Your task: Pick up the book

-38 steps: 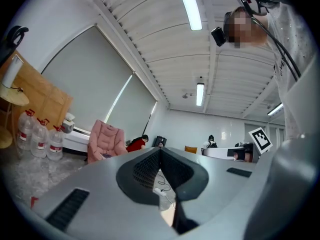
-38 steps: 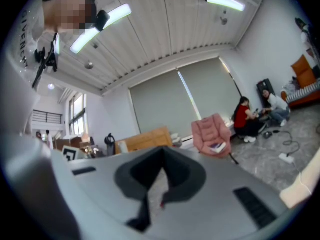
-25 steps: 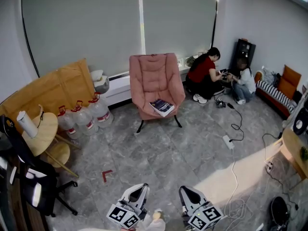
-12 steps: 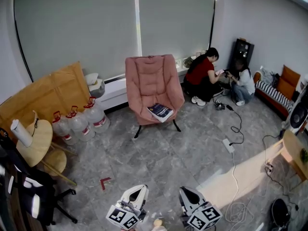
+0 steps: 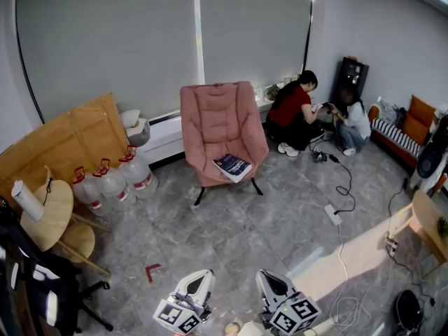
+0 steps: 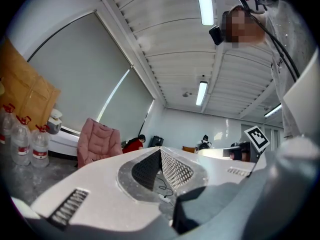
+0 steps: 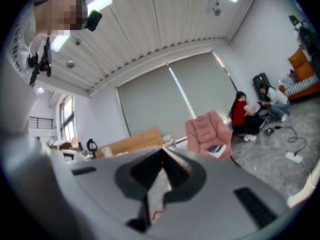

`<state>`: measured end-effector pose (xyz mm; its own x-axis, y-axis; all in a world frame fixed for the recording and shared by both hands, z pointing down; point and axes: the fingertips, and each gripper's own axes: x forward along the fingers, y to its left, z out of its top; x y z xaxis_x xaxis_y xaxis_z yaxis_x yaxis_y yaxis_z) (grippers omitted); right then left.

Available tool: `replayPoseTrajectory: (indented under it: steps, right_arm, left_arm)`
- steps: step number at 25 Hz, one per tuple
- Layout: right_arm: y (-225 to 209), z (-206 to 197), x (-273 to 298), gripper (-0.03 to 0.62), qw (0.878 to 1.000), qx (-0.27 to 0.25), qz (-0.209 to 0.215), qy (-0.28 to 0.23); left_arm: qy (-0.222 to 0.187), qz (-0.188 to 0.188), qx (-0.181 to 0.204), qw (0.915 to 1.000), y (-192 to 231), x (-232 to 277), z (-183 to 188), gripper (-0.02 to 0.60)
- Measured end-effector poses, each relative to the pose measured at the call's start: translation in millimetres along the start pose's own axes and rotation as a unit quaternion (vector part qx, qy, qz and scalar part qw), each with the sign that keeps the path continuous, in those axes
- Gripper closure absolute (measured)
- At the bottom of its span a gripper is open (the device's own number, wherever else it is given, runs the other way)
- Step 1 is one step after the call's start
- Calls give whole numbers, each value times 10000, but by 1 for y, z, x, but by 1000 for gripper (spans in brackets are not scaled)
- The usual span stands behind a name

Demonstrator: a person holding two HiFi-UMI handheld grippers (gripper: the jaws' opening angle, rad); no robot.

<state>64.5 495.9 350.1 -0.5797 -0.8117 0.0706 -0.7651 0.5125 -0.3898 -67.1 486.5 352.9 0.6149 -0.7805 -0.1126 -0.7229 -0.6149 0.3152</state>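
Note:
A dark blue book (image 5: 232, 166) lies on the seat of a pink armchair (image 5: 219, 123) across the room; the right gripper view shows the book (image 7: 217, 148) small on that chair (image 7: 206, 132). My left gripper (image 5: 204, 277) and right gripper (image 5: 269, 280) are at the bottom of the head view, far from the chair, pointing toward it. Both have their jaws closed together with nothing between them. In the left gripper view the chair (image 6: 97, 143) is far off and the book is not visible.
Several water jugs (image 5: 115, 181) stand left of the chair beside a leaning wooden board (image 5: 63, 142). A round wooden table (image 5: 45, 212) and black office chair (image 5: 35, 285) are at left. Two people (image 5: 318, 114) sit at the back right; cables and a power strip (image 5: 331, 214) cross the floor.
Both grippers have moved forward over the floor toward the armchair; the red floor mark has slid nearer the bottom of the view. Their jaws stay closed.

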Motion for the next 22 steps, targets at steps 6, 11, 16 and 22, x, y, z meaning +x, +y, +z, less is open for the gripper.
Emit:
replayPoseTrajectory:
  steps: [6, 11, 16, 22]
  right_arm:
    - [-14, -1, 13, 582, 9998, 144, -140, 45]
    - [-26, 3, 32, 582, 9997, 163, -143, 95]
    - [-42, 14, 57, 582, 9998, 124, -85, 121]
    - [-68, 18, 83, 582, 9997, 165, -63, 194]
  left_arm:
    - [49, 43, -82, 9999, 16, 8, -2, 571]
    - [22, 105, -89, 9999, 35, 24, 3, 571]
    - [18, 98, -65, 9999, 50, 49, 5, 571]
    - [-13, 162, -78, 9998, 71, 79, 8, 571]
